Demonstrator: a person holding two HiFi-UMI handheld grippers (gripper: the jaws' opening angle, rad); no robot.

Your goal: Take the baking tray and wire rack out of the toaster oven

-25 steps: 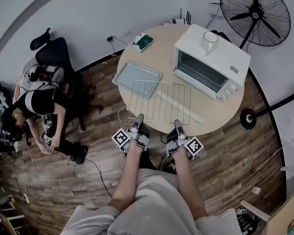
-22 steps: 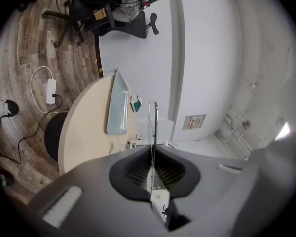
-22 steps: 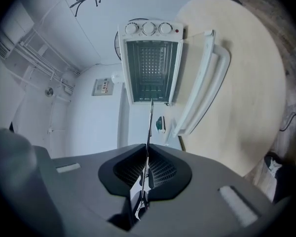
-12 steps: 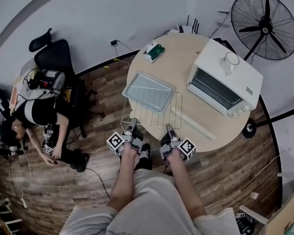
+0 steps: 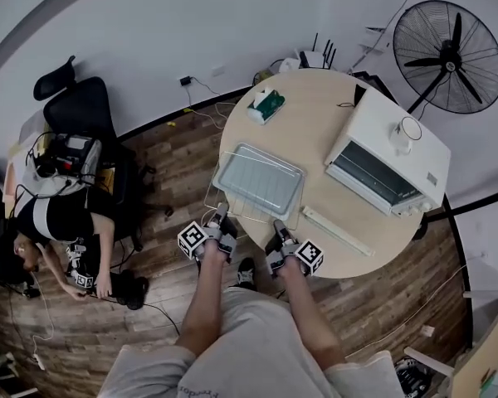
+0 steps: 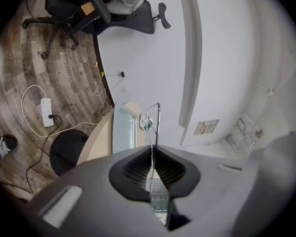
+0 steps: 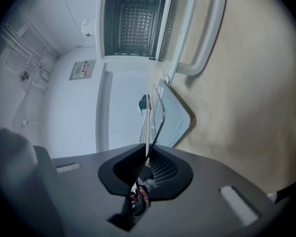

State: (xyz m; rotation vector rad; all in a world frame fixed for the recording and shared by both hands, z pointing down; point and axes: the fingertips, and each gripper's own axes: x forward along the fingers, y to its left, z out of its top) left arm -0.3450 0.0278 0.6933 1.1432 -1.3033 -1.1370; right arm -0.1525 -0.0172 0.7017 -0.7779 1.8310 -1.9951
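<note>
Between the clamped jaws of my left gripper (image 5: 221, 216) and right gripper (image 5: 277, 225) sits the wire rack (image 5: 247, 216), with the baking tray (image 5: 260, 178) just beyond the fingertips. Both are out of the toaster oven (image 5: 390, 160). I judge only setting the rack down remains.

On view: 1 round table (image 5: 315, 123), 1 toaster oven (image 5: 390, 160), 1 baking tray (image 5: 259, 178), 1 wire rack (image 6: 158, 118), 1 cup (image 5: 409, 131) and what looks like 1 tissue box (image 5: 266, 104). Around them: 1 fan (image 5: 446, 44), 1 office chair (image 5: 79, 110), 1 power strip (image 6: 47, 111) and 1 seated person (image 5: 62, 222). There are 2 grippers: the left gripper (image 5: 221, 215) and the right gripper (image 5: 278, 225).

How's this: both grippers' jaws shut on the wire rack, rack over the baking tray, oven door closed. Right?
No: the oven door is open, per the right gripper view. The left gripper and right gripper are shut on the wire rack over the baking tray.
</note>
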